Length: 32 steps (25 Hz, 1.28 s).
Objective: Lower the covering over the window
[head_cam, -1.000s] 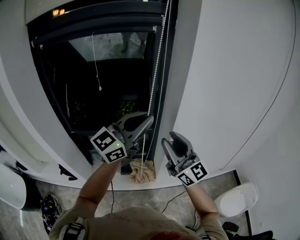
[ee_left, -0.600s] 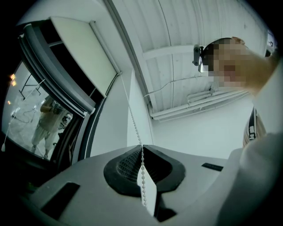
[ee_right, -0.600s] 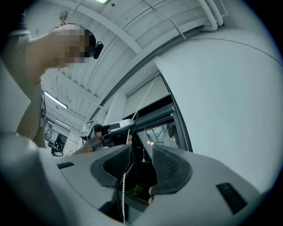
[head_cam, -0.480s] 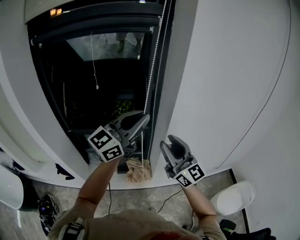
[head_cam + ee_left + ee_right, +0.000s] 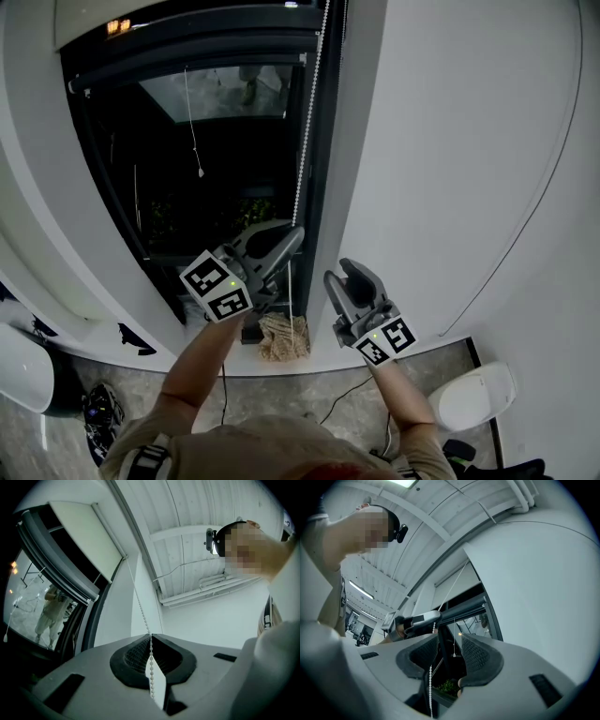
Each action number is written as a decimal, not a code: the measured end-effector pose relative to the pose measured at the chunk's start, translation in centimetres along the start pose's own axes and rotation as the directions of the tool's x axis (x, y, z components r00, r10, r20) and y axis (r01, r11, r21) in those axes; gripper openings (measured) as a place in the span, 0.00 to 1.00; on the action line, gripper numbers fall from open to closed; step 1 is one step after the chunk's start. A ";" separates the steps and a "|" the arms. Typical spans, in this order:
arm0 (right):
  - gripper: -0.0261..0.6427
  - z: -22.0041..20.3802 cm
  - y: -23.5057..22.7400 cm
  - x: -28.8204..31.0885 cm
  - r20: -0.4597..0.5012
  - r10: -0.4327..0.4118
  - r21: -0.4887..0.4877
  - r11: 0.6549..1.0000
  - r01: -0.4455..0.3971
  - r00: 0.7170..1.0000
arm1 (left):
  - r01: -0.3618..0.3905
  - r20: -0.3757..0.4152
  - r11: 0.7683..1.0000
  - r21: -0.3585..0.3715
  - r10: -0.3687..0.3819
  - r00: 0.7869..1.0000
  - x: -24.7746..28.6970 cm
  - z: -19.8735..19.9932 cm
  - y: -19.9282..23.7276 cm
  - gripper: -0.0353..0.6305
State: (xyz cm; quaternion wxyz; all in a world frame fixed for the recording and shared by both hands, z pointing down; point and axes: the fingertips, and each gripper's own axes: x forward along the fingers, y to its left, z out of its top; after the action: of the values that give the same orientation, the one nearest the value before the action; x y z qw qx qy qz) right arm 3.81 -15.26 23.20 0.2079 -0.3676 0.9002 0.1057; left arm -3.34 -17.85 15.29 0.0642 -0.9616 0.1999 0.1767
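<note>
Left gripper (image 5: 151,638) has its fingers pressed together on the bead chain (image 5: 137,599), pinching it low on the strand; a short tail of beads hangs out below the pads

Chain runs taut from that grip up along the right edge of the window (image 5: 216,159) to the top right corner of the frame

Blind (image 5: 84,534) sits high, rolled up near the top edge of the window, with only a short strip of white fabric showing under the roller; most of the glass is uncovered and dark

Thin pull cord (image 5: 192,122) hangs from the blind's bottom edge, in front of the glass

Right gripper (image 5: 450,654) is just right of the left one, lower, in front of the white wall (image 5: 450,141) by the frame; fingers spread, nothing pinched. In the right gripper view the chain crosses in front of one pad's edge, no pad pressing on it

Beige cloth (image 5: 284,337) lies bunched on the sill (image 5: 309,361) at the bottom right corner of the window, below both grippers
</note>
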 end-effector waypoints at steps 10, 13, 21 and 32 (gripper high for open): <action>0.25 7.1 1.5 4.7 0.058 0.113 -0.031 0.993 -0.111 0.992 | -0.017 -0.069 0.993 -0.119 0.009 0.998 -2.1 -8.0 -1.6 0.09; 0.25 7.1 1.7 5.4 0.044 0.123 -0.032 0.992 -0.122 0.991 | -0.019 -0.070 0.993 -0.115 0.011 0.997 -3.0 -8.7 -1.8 0.09; 0.25 6.2 3.4 6.6 0.041 0.156 -0.027 0.988 -0.155 0.987 | -0.010 -0.071 0.986 -0.167 -0.002 0.997 -4.6 -9.5 -2.8 0.09; 0.25 4.9 2.2 4.9 0.049 0.092 -0.009 0.996 -0.092 0.995 | 0.030 -0.053 0.980 -0.196 -0.041 0.998 -4.8 -9.1 -2.7 0.09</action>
State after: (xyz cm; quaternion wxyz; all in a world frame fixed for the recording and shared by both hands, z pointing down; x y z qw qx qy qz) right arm 0.52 -15.05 16.65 0.2238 -0.3238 0.9104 0.1270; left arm -3.46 -15.47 25.67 -0.0326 -0.9713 0.1662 0.1671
